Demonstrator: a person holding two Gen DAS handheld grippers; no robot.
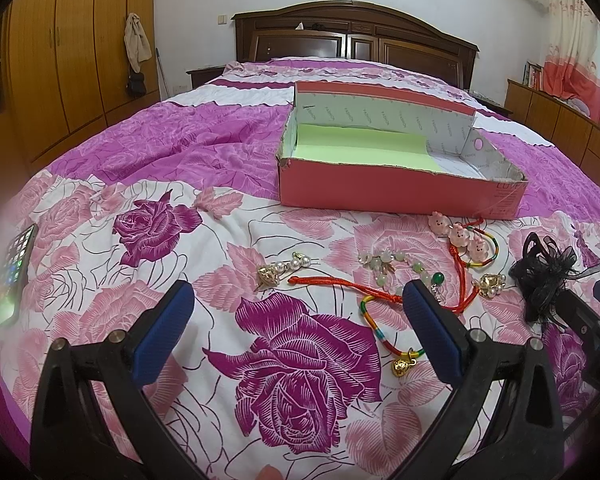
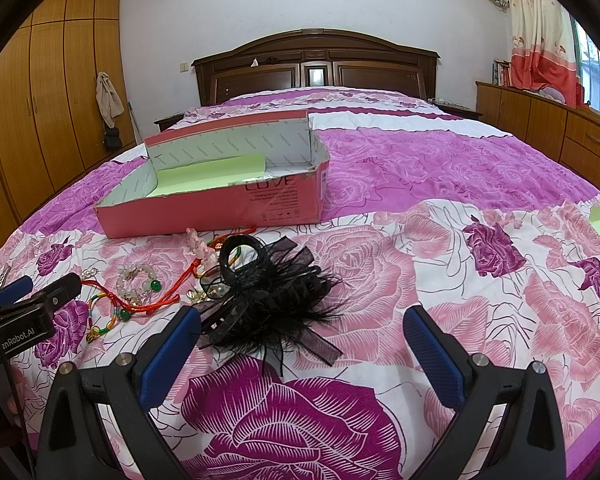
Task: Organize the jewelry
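Left tongs [image 1: 296, 320]: jaws spread wide, nothing between the blue pads [image 1: 162, 332], held low and level, pointing forward. Right tongs [image 2: 300, 344]: jaws likewise spread wide, nothing gripped, same low forward attitude. The two units sit side by side; each appears at the edge of the other's view, the right tongs [image 1: 592, 312] to the right of the left, close alongside.

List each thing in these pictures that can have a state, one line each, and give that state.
left gripper: open, holding nothing.
right gripper: open, holding nothing.
pink box: lidless, green paper inside, no jewelry visible inside.
black feather hair clip: lying on the bedspread, outside the box.
red cord bracelet: loose on the bedspread.
phone: screen lit.
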